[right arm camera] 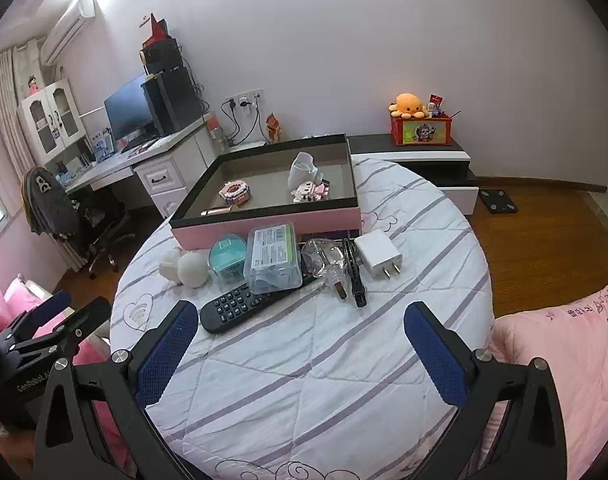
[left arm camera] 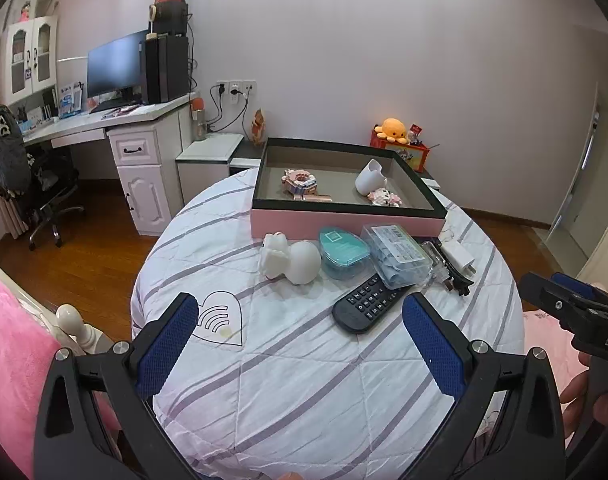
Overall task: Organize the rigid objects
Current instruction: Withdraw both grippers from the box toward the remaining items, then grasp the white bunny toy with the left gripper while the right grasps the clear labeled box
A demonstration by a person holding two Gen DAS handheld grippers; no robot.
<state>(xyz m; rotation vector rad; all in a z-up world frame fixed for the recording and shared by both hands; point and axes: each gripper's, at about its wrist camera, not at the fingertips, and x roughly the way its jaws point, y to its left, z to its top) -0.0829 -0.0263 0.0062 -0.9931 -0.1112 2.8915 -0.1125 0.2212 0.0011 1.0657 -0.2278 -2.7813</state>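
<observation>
Black remote before clear box, white charger beside, both grippers' fingers spread, empty

- Ahead of both tongs, left and right, each with its fingers spread wide, bare quilted surface lies open.
- Farther ahead, a row blocks the way: remote, white figurine, teal case, clear box, black clip, white charger, packed close together.
- Behind that row stands the pink tray's wall; inside, open floor shows around a few small items.
</observation>
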